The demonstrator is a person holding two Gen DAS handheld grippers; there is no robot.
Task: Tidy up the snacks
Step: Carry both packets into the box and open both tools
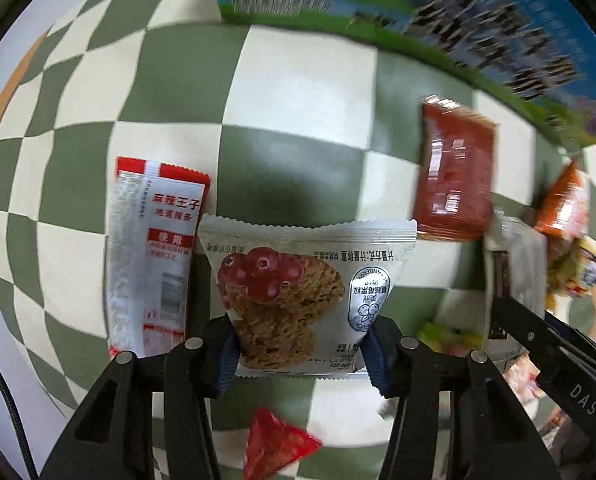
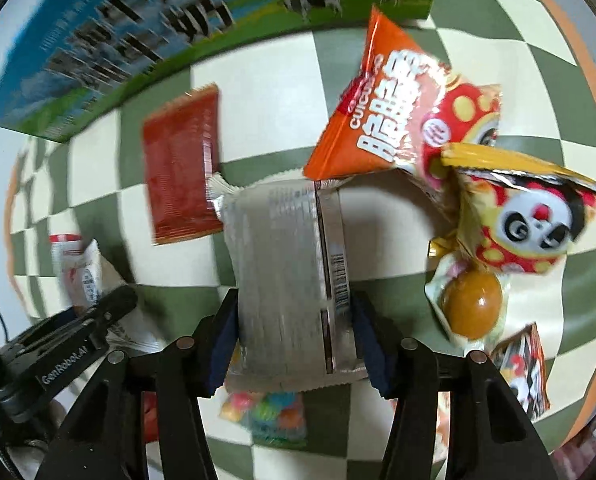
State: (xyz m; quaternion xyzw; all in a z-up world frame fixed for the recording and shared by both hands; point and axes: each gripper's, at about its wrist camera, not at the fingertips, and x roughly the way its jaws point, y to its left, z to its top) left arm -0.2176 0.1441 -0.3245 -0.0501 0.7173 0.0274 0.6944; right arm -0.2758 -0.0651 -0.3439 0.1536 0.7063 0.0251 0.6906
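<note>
Left hand-held gripper (image 1: 300, 344): pinching the oat-biscuit packet (image 1: 298, 292) by its lower end, held just above the checked worktop (image 1: 298, 120), beside the red-and-white spicy-strip packet (image 1: 152, 256).

Right hand-held gripper (image 2: 294, 340): pinching the silver packet (image 2: 286, 276), printed back uppermost, lifted over the worktop near its middle.

Loose snacks on the worktop: dark red flat packet (image 2: 182, 168) near the carton (image 2: 138, 32) at the far edge; orange crisp bag (image 2: 382, 116), panda bag (image 2: 526, 220) and braised egg pouch (image 2: 474, 304) heaped together toward the right edge; coloured sweets (image 2: 266, 412) and a small red packet (image 1: 274, 448) at the near side.

Step in hand, by judgement: both packets are mid-carry for sorting. Next move calls for setting each beside its like, then spreading the fingers cleanly.
</note>
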